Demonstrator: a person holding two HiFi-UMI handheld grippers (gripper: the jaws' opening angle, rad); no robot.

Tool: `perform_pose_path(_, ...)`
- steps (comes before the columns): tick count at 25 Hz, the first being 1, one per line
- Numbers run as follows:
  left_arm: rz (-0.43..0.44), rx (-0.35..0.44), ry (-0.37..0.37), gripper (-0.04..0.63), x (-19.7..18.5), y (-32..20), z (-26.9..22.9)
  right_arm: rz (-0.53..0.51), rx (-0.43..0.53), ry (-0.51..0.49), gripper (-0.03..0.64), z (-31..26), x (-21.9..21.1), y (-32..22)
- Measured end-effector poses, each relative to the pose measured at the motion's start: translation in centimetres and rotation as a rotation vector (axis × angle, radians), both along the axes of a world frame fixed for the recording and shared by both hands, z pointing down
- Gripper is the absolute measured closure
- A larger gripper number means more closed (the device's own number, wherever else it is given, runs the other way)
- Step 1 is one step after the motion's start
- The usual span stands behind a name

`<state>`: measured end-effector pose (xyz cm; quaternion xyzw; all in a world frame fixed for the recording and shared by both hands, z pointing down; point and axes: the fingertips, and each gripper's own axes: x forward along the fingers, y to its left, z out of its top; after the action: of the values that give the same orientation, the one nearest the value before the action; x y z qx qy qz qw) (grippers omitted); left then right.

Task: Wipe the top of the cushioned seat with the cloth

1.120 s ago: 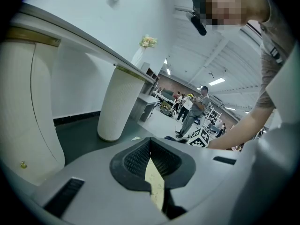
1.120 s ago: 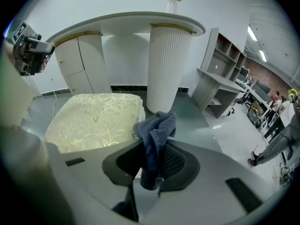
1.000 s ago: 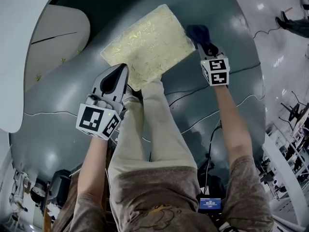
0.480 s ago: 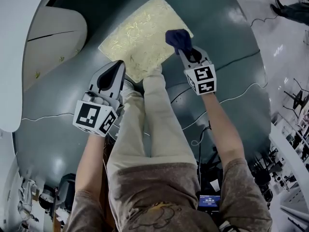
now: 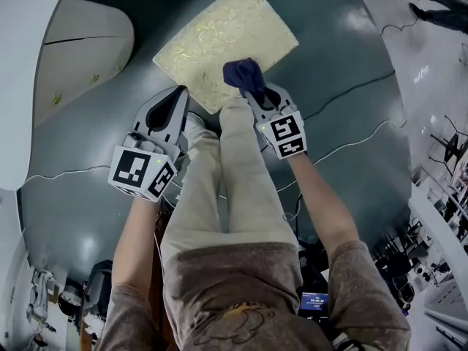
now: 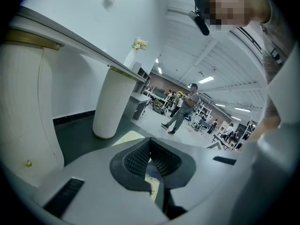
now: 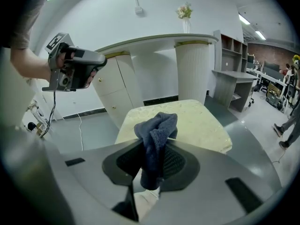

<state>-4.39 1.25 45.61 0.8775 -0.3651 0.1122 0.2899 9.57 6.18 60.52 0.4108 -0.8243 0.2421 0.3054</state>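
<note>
Your right claw (image 5: 254, 93) is clamped on the dark blue cloth (image 5: 241, 73). In the right gripper view the cloth runs down between the two ribbed pads and bunches up in a loose wad above their tips. From your head view that wad lies over the near edge of the cushioned seat (image 5: 219, 28), towards its right half. Whether the cloth is pressed onto the fabric or held just above it cannot be told. The seat is a pale yellow rectangle with a faint leafy pattern, and it stands on the dark grey-green floor (image 5: 344, 57), turned at an angle to you, its near corner pointing at your legs. Your left claw (image 5: 178, 93) has its jaws drawn together with nothing between them. In the left gripper view the pads meet at the tips, and only a sliver of the seat and some blue show through the slit below. That claw hangs off the seat's near left corner, just beside your white shoe (image 5: 191, 126) and your beige trousers (image 5: 234, 189). In the right gripper view it is held up well above seat level, off to the left. Beyond the seat stands a white fluted column (image 7: 193, 69), and a thin cable (image 5: 351, 90) trails across the floor to your right.
</note>
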Motion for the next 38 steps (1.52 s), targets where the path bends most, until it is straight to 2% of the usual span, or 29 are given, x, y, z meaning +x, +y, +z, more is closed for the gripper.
perform_pose_path(9, -0.007, -0.011, 0.002, 0.580, -1.1, 1.3, 0.5, -0.072, -0.037, -0.058, 0.525, 0.7, -5.7, 4.3)
perform_pose_path(15, -0.009, -0.017, 0.000, 0.580, -1.5, 1.6, 0.7, -0.126, -0.059, -0.053, 0.525, 2.1, -7.9, 6.7)
perform_pose_path(25, 0.007, -0.035, -0.003, 0.580, -1.7, 2.0, 1.4, -0.100, -0.105, 0.030, 0.526, 5.5, -7.7, 7.4)
perform_pose_path(38, 0.008, -0.045, 0.014, 0.580, -0.7, 0.9, 1.4, -0.082, -0.127, 0.059, 0.526, 6.6, -5.8, 6.2)
